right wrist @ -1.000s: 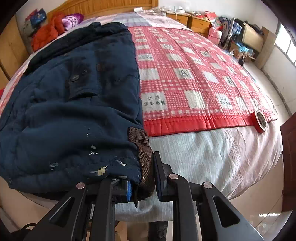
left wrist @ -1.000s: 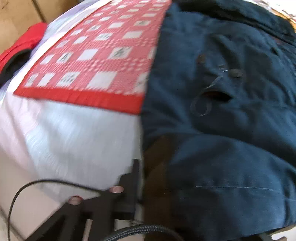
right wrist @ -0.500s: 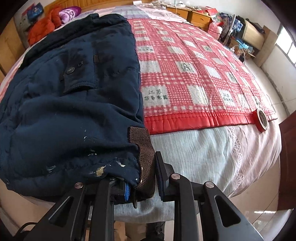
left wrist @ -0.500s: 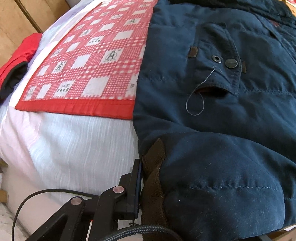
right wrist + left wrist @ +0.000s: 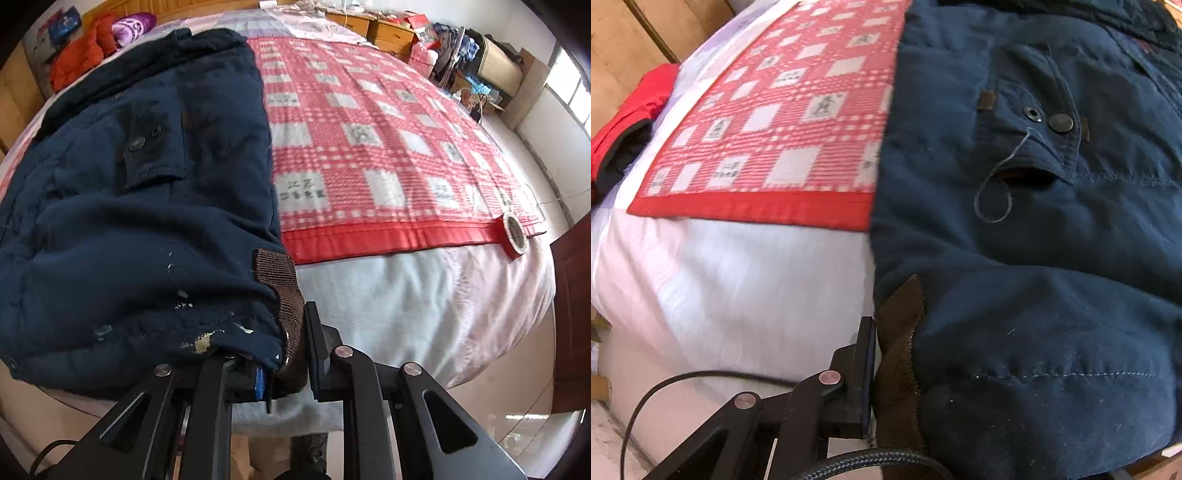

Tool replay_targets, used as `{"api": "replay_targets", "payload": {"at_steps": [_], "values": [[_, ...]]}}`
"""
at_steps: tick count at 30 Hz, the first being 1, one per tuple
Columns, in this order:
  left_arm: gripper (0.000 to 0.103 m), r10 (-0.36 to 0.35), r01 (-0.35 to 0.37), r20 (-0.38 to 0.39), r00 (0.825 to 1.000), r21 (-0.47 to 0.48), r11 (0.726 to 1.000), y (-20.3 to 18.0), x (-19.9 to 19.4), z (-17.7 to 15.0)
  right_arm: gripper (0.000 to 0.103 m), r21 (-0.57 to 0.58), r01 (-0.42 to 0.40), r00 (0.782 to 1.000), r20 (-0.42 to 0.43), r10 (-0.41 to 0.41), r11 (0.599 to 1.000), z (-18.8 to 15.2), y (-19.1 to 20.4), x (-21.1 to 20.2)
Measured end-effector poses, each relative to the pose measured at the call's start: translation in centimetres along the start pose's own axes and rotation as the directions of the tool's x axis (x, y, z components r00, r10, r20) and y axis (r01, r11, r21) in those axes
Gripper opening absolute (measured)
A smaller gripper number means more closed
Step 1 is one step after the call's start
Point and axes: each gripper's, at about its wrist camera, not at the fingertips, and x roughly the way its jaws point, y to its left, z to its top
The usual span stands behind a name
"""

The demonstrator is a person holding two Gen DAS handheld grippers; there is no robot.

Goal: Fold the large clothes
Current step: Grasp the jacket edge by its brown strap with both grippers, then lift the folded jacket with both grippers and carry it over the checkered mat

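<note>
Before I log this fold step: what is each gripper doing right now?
Left gripper: shut on the jacket's brown cuff.
Right gripper: shut on the jacket's other brown cuff.

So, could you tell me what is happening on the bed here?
A person with two handheld grippers is folding a navy padded jacket lying on the bed's red checked blanket. The right gripper and the left gripper each pinch a brown knit cuff at the near edge.
</note>
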Motion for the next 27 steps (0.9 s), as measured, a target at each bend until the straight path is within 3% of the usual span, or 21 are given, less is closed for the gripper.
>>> {"api": "replay_targets", "payload": {"at_steps": [6,15,20,25,27], "values": [[0.014,-0.035,0.038,0.079,0.996,-0.036,0.999,1.5,-3.9,-0.2,0.016,-0.049,-0.026,0.999,0.042,0.028,0.998,1.0,-0.8,-4.1],[0.014,-0.074,0.077,0.064,0.995,-0.035,0.996,2.9,-8.1,0.4,0.015,-0.112,-0.032,0.998,0.046,0.037,0.993,2.5,-1.8,-9.7],[0.014,-0.097,0.097,0.027,0.995,-0.029,0.995,3.2,-10.8,0.6,0.014,-0.138,-0.030,1.000,0.005,0.031,0.990,3.2,-2.2,-13.9],[0.014,-0.139,0.139,-0.006,0.990,-0.008,0.990,3.6,-13.1,2.5,0.014,-0.162,-0.003,1.000,-0.016,0.001,0.987,6.1,-1.7,-18.8],[0.014,-0.153,0.153,-0.006,0.988,0.031,0.988,4.1,-13.8,4.9,0.014,-0.187,0.007,1.000,-0.020,-0.011,0.982,8.2,-1.0,-20.1]]}}
